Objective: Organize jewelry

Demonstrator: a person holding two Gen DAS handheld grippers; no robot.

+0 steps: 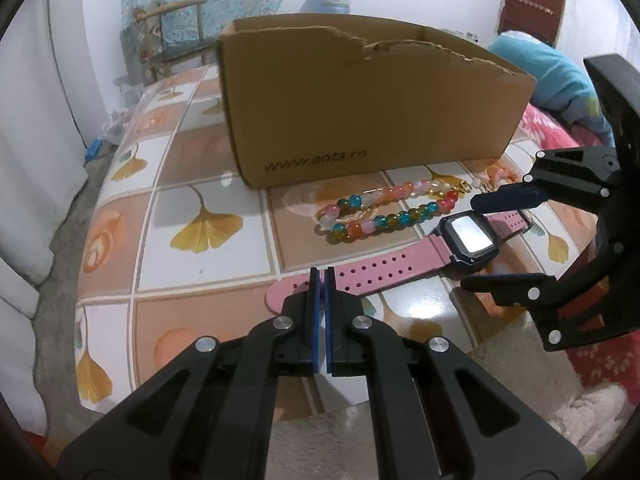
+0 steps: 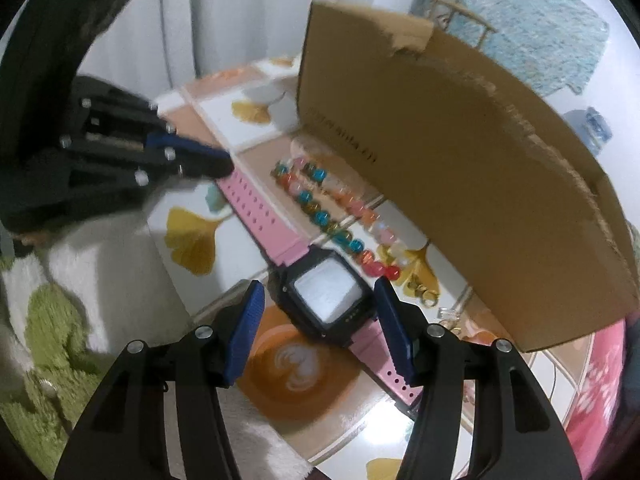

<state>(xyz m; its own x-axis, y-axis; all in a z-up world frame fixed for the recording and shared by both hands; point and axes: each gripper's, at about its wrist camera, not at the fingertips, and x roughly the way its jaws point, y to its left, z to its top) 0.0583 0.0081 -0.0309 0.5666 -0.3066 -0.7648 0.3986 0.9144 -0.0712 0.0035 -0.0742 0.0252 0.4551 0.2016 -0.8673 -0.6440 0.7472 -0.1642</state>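
A pink-strapped watch with a black square face lies flat on the patterned table, in front of an open cardboard box. A multicoloured bead bracelet lies between watch and box. My left gripper is shut, its tips at the strap's free end; I cannot tell if it pinches the strap. My right gripper is open, one finger on each side of the watch face. The bracelet and box also show in the right wrist view. The right gripper shows in the left wrist view.
Small gold-coloured jewellery lies by the box's near corner. The tiled table has a rounded edge. A fluffy white and green rug lies below, a pink floral fabric at the right, a chair behind.
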